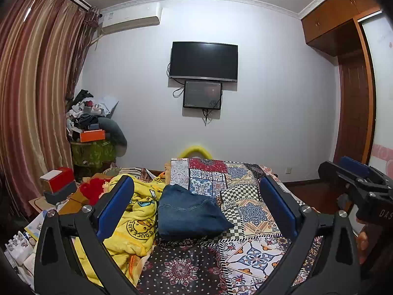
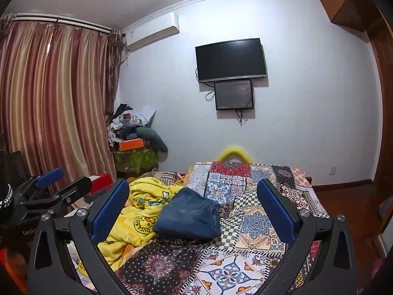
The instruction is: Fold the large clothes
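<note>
A pair of blue jeans (image 1: 189, 213) lies folded into a compact bundle on the patchwork quilt (image 1: 248, 211) of a bed. My left gripper (image 1: 196, 182) hovers over the near end of the bed with its blue-padded fingers spread wide, the jeans lying ahead between them, untouched. In the right wrist view the same jeans (image 2: 189, 216) rest ahead of my right gripper (image 2: 194, 184), which is also open and holds nothing. Each gripper shows at the edge of the other's view: the right gripper (image 1: 339, 166) at the far right, the left gripper (image 2: 66, 180) at the far left.
A crumpled yellow duck-print blanket (image 1: 137, 211) covers the bed's left side, against the jeans. A cluttered bedside surface (image 1: 59, 186) with boxes stands left, and a pile of clothes and boxes (image 1: 93, 123) fills the corner by the curtains (image 1: 32, 98). A wardrobe (image 1: 353, 98) lines the right wall.
</note>
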The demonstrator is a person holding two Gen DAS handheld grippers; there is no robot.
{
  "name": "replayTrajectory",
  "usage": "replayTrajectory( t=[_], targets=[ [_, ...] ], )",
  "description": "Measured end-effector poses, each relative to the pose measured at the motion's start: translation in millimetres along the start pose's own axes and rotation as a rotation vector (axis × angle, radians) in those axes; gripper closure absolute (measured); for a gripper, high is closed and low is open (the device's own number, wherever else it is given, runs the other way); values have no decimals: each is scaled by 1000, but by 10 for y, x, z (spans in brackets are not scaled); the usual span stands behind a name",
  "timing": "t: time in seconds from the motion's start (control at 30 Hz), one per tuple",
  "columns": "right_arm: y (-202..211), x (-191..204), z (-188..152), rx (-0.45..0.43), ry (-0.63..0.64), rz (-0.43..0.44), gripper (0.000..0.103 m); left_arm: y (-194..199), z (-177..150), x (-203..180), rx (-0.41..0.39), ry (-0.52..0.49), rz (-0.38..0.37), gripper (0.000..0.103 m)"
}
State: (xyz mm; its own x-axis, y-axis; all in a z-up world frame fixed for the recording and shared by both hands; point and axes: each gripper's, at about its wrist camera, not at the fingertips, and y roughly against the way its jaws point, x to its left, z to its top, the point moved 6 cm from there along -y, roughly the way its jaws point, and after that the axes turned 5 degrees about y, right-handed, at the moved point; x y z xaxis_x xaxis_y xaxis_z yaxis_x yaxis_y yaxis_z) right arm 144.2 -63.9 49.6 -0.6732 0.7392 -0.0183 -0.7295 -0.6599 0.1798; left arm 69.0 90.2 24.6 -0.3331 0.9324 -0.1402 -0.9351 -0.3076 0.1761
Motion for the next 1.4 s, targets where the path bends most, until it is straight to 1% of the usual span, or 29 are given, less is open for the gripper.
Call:
replayTrajectory(
  t=[0.43,0.8,0.9,1.1,1.4],
  targets=[
    [-18,-12,-11,14,-6,1,0,-17,-7,29,9,2,-7,0],
    [-15,-39,-7,10,-8,-8,0,-42,20,75,21,13,-43,0],
    [-21,-51,-5,9,-12,-11,0,-67,12,61,41,2,-60,0],
    [-24,-51,-12,10,-17,-15,0,-66,0,45,37,3,-62,0],
    [-35,-58,-26,14,-21,-19,0,-93,-34,62,52,4,-72,0]
  ],
)
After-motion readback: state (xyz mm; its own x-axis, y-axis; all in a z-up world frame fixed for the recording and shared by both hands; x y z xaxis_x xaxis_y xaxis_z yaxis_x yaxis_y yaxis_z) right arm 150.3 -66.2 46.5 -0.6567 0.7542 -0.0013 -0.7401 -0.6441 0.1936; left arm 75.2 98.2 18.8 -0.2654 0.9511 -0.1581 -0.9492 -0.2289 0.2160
